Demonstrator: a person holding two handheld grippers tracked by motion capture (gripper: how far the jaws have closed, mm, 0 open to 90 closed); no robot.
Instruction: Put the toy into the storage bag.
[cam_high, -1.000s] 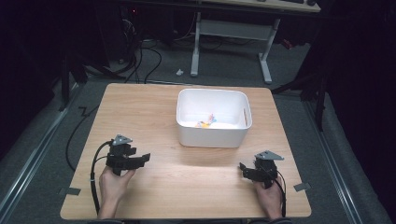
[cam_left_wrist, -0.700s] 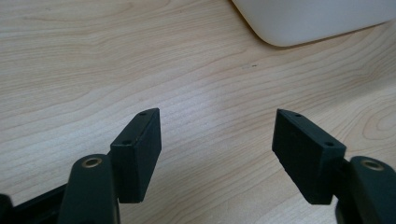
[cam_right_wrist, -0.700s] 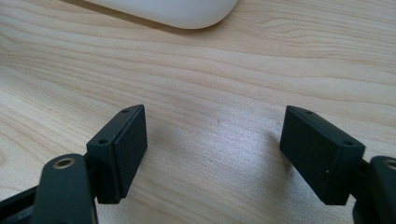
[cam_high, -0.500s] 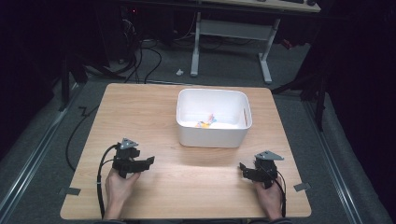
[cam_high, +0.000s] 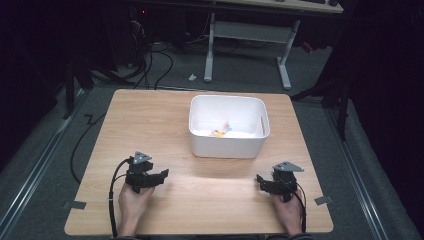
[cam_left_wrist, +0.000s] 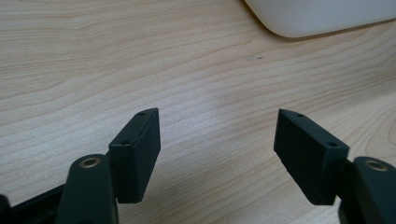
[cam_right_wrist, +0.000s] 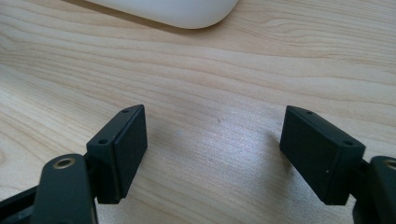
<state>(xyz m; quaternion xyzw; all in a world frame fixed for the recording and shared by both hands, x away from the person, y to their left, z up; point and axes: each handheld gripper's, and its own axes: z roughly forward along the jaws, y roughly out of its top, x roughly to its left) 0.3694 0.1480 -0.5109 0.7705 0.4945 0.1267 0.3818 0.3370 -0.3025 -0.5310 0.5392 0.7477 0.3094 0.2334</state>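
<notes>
— Grippers first: how do they stand?

— Left gripper (cam_high: 161, 174) sits low over the near left part of the wooden table (cam_high: 150, 120), its jaws spread wide with bare wood grain between them. Right gripper (cam_high: 260, 179) mirrors it at the near right, jaws likewise wide apart and holding nothing. Each is gripped in a hand coming in from the near edge.

— And the thing they are working around?

— White plastic bin (cam_high: 227, 142), mid-table, between the two grippers and a little farther from the person. In the left gripper view its rounded corner (cam_left_wrist: 322, 18) lies ahead and to one side; in the right gripper view its rim (cam_right_wrist: 177, 11) lies ahead too. Inside, against the floor, a few small colourful items (cam_high: 220, 131), orange and yellow; too small to name.

— Why that pose?

— My judgement: a parked stance. Both tools point inward toward the middle of the table, well apart from the bin, with nothing loose on the wood to pick up. Spread jaws suit either a finished drop or readiness for a reach.
</notes>
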